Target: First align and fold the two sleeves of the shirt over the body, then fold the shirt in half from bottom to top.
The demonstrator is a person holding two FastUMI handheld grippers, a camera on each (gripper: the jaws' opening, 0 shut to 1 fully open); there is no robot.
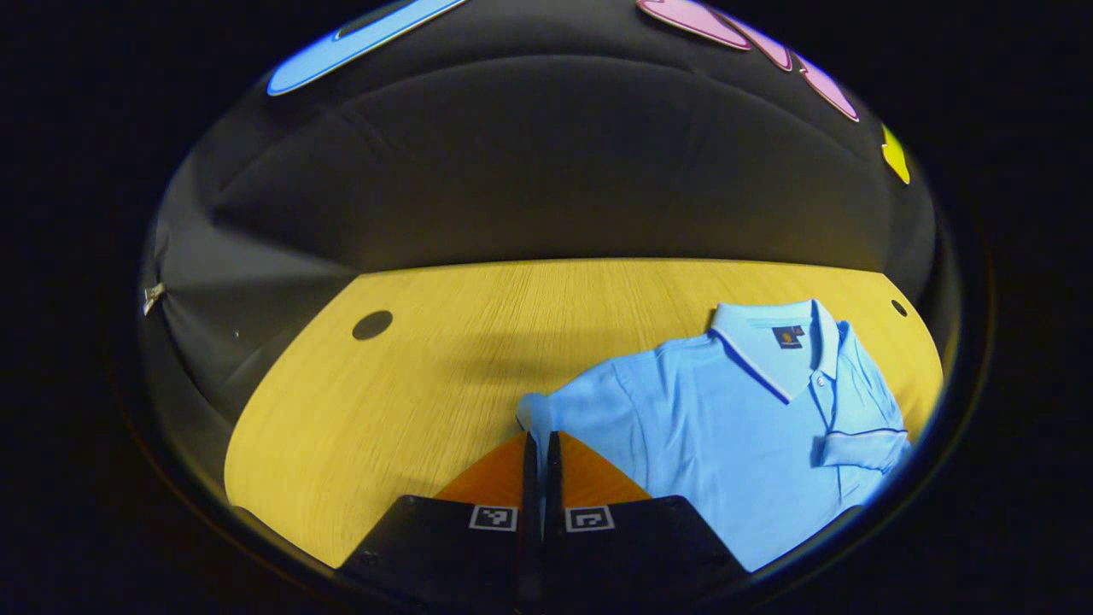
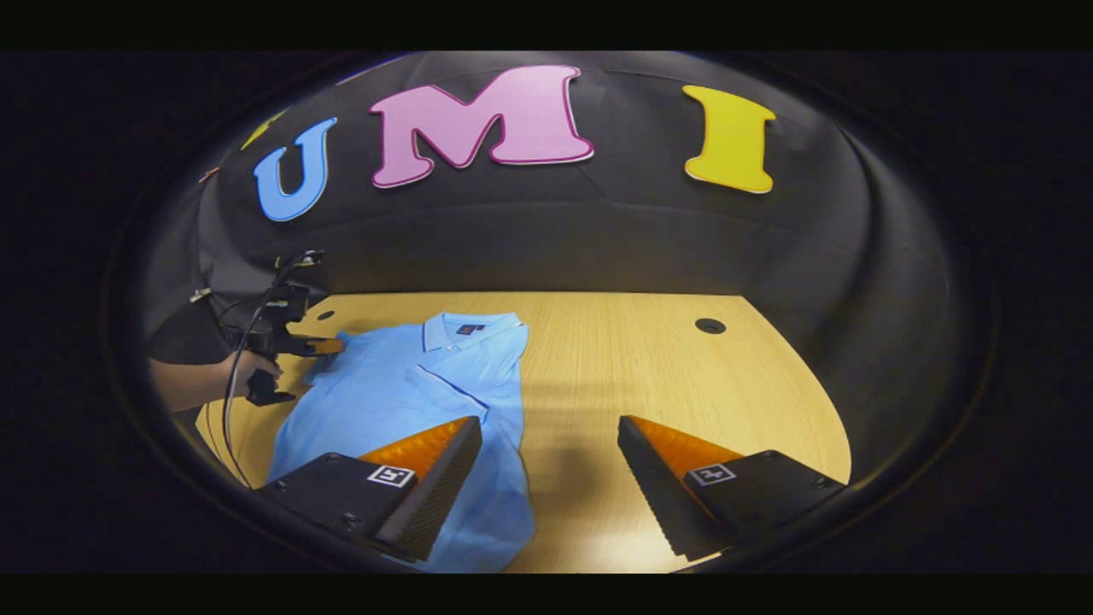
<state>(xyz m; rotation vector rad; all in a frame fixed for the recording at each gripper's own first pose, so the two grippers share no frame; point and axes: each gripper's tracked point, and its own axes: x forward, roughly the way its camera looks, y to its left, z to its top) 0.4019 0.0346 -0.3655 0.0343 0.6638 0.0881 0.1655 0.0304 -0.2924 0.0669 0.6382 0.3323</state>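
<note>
We see our right gripper (image 2: 551, 478) spread wide above the light blue polo shirt (image 2: 401, 401); far left, our left gripper (image 2: 329, 346) touches its sleeve (image 2: 323, 366).

Each black, wedge-bodied handheld gripper (image 2: 551, 478) carries square black-and-white coded markers, small screws, and a trailing black cable (image 2: 227, 401) beside the dark short sleeve (image 2: 179, 342).

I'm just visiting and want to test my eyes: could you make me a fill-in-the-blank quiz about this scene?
1. The shirt lying on the wooden table is light ____.
2. The left hand-held gripper is shut on the shirt's ____.
3. The right hand-held gripper has its jaws ____.
4. The shirt's other sleeve is already ____ over the body.

Missing words: blue; sleeve; open; folded
</note>
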